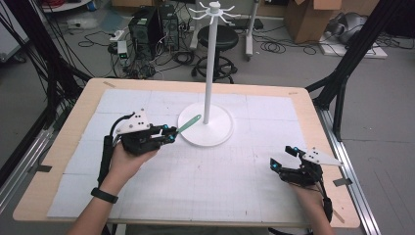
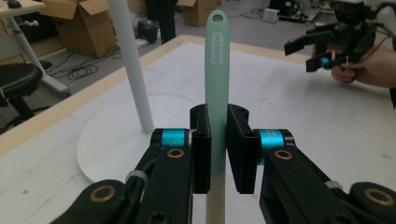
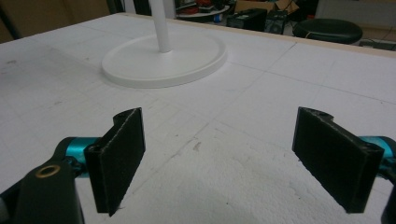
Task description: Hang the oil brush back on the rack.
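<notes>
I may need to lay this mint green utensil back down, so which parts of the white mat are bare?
The white mat is bare between the left gripper and the open right gripper, and along the far corners either side of the white rack stand's round base. It is crowded at the base, where the mint green utensil handle hangs.

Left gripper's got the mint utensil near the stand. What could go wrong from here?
1. The slim mint-green plastic utensil handle is pinched low by the left gripper, so its long free end may pivot or slip.
2. Its tip sits close to the white stand pole; a swing could knock the stand.
</notes>
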Tool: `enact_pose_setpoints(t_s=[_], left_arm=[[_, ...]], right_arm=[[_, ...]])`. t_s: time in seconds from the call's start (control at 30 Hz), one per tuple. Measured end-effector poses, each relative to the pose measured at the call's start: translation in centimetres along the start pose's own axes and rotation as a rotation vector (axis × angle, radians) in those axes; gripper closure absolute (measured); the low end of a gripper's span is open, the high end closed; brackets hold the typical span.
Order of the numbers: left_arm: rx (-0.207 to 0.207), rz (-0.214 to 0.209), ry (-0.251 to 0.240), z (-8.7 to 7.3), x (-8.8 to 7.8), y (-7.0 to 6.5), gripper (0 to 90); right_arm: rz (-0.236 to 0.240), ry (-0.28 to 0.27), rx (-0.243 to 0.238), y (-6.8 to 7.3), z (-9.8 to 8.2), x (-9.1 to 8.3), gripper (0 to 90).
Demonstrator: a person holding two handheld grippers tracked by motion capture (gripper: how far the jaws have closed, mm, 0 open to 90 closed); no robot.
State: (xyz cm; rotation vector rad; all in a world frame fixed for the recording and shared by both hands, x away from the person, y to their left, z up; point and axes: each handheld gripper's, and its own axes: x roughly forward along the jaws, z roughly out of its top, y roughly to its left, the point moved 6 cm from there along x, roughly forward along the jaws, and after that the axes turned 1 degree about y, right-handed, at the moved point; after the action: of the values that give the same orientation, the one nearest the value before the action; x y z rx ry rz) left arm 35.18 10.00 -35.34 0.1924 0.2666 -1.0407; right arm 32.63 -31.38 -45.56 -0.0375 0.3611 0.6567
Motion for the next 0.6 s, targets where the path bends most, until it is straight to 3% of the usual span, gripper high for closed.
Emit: enact_pose_setpoints(t_s=[0.23,0.6], left_arm=[[-0.002,0.033,-0.082,3.0,-1.5,0.8,80.7],[0.003,0.077,-0.167,8.3,-3.2,2.1,80.7]], right_arm=[[-0.003,-0.006,-0.005,-0.1,0.0,0.0,16.5],[0.003,-0.003,-0.001,0.1,0.1,0.0,16.5]])
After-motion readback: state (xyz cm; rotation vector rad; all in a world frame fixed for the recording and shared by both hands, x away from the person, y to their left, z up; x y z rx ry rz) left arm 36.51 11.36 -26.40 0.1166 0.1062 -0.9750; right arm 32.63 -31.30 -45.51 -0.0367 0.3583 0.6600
